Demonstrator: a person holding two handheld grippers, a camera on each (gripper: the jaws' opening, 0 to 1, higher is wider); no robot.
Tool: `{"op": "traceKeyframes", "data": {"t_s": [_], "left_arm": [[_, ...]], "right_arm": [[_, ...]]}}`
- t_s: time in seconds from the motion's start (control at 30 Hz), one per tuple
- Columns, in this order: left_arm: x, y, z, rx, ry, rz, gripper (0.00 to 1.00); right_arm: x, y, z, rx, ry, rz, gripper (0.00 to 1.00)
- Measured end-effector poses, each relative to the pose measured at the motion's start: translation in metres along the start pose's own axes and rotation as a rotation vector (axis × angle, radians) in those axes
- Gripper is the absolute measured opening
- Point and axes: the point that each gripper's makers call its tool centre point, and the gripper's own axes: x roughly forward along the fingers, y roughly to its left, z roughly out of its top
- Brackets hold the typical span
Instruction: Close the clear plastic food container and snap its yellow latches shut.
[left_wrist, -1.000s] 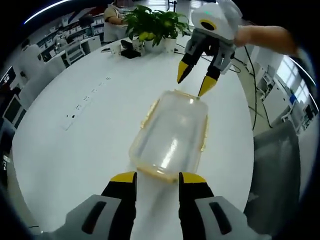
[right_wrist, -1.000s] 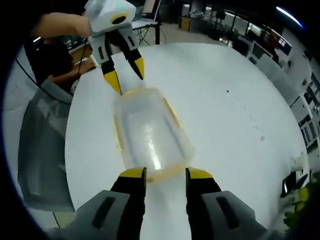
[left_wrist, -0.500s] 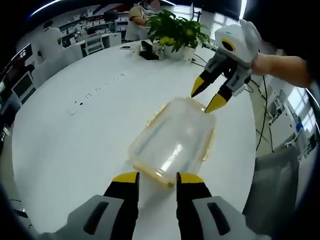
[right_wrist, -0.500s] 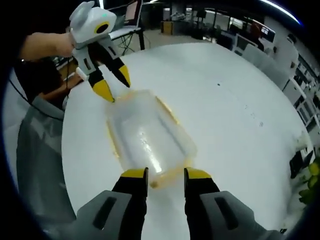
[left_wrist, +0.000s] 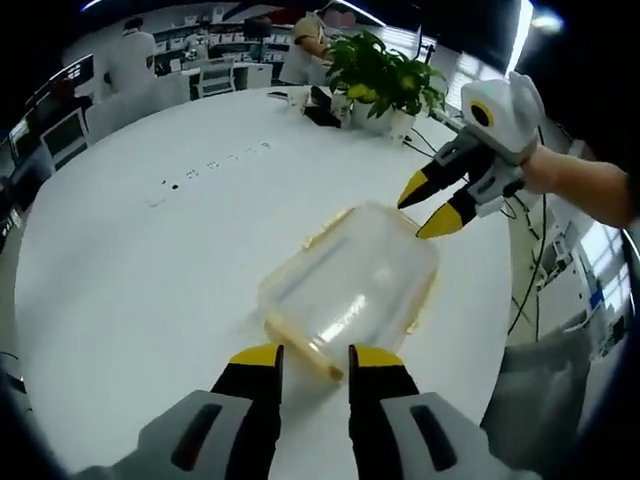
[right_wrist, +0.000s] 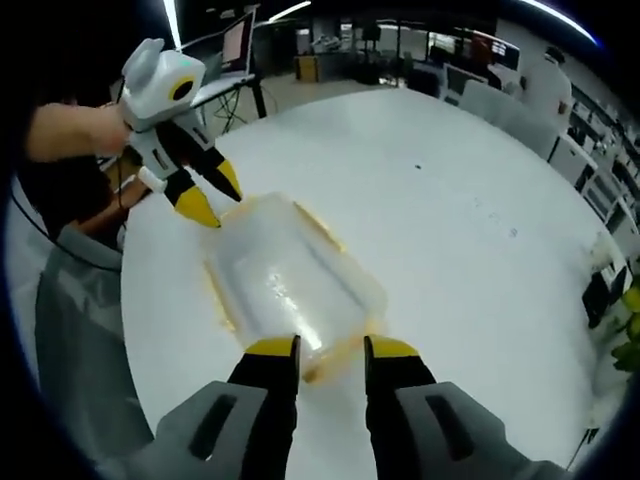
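The clear plastic container (left_wrist: 350, 285) lies on the white round table (left_wrist: 120, 280) with its lid on and yellow latches along its edges. My left gripper (left_wrist: 313, 358) is open, its yellow tips straddling the container's near end. My right gripper (left_wrist: 430, 208) is at the far right corner, jaws apart, just above the rim. In the right gripper view the container (right_wrist: 290, 285) runs away from my right gripper (right_wrist: 330, 350), which is open at its near end. The left gripper (right_wrist: 212, 197) hovers open at the far left corner. I cannot tell whether the latches are snapped down.
A potted plant (left_wrist: 385, 70) and dark items stand at the table's far side. A row of small sockets (left_wrist: 215, 165) is set in the tabletop. A grey chair (right_wrist: 60, 330) stands off the table's edge. A person's hand (left_wrist: 580, 185) holds the right gripper.
Both cameras have swung round the container. Each gripper now sits nearer a corner than the middle of its end. Both pairs of jaws have narrowed slightly.
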Motion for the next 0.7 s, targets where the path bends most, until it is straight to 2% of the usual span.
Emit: {"op": "traceKeyframes", "data": {"t_s": [0.1, 0.13, 0.2, 0.37, 0.7], "left_arm": [[0.0009, 0.0012, 0.0000, -0.061, -0.015, 0.000, 0.18], [0.0012, 0.0014, -0.0003, -0.073, -0.019, -0.004, 0.18], [0.0018, 0.0013, -0.0005, -0.094, -0.026, -0.008, 0.18], [0.0025, 0.0002, -0.0003, -0.109, -0.032, -0.012, 0.17], [0.0045, 0.0016, -0.0020, -0.198, -0.040, -0.026, 0.17]], "right_arm": [[0.0011, -0.0026, -0.0042, 0.041, 0.010, -0.006, 0.22], [0.0019, -0.0014, -0.0017, 0.067, -0.018, 0.000, 0.22], [0.0020, -0.0017, -0.0045, 0.131, -0.020, 0.006, 0.22], [0.0035, -0.0029, -0.0058, 0.253, -0.055, 0.031, 0.22], [0.0046, -0.0035, -0.0084, 0.379, -0.088, 0.066, 0.21]]}}
